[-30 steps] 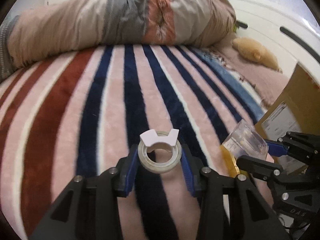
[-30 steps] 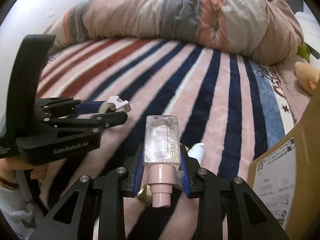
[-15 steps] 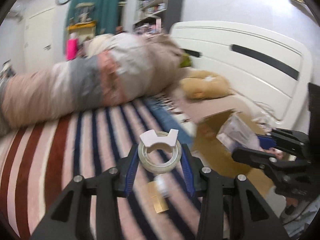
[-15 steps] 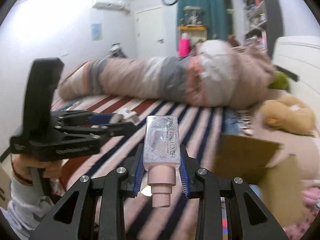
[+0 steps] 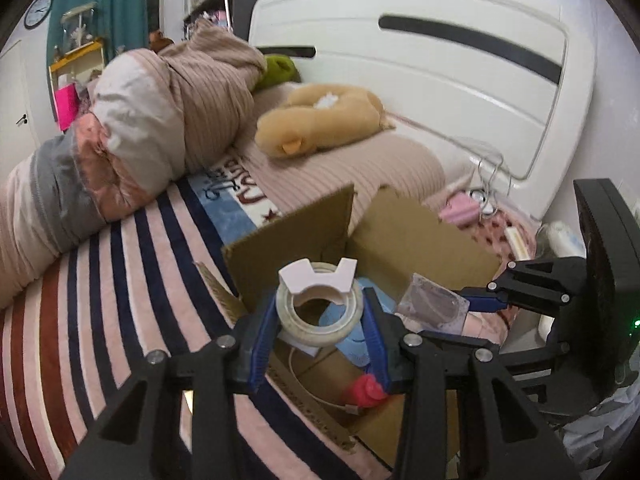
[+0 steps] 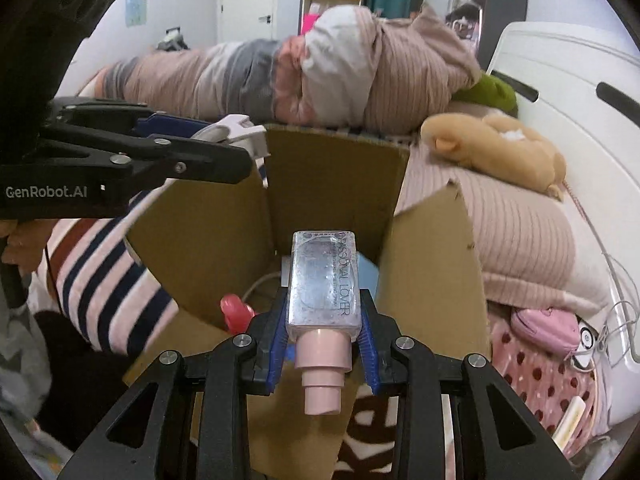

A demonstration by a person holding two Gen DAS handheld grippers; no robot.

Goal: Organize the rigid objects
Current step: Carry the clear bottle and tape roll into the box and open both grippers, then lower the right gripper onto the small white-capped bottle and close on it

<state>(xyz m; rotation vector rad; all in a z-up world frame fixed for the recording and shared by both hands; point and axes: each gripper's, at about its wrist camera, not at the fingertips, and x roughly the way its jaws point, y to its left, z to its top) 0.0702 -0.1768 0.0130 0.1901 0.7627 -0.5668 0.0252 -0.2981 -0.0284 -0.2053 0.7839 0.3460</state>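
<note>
My left gripper (image 5: 320, 324) is shut on a clear tape roll (image 5: 320, 318) with a white dispenser tab, held above the open cardboard box (image 5: 416, 240). My right gripper (image 6: 324, 320) is shut on a clear bottle (image 6: 324, 280) with a pink cap, held over the same box (image 6: 332, 168). The right gripper with its bottle (image 5: 434, 304) shows at the right of the left wrist view. The left gripper with the tape (image 6: 236, 130) shows at the upper left of the right wrist view. Inside the box lie a red item (image 5: 362, 394), a blue item (image 5: 352, 344) and a white cable.
The box stands on a striped blanket (image 5: 100, 300) on a bed. A rolled duvet (image 5: 140, 120) lies across the far side. A tan plush toy (image 5: 320, 124) rests by the white headboard (image 5: 440, 60). A pink pouch (image 6: 548, 328) and cables lie right of the box.
Both grippers swung right and away from the striped blanket to above the open cardboard box, each still holding its object.
</note>
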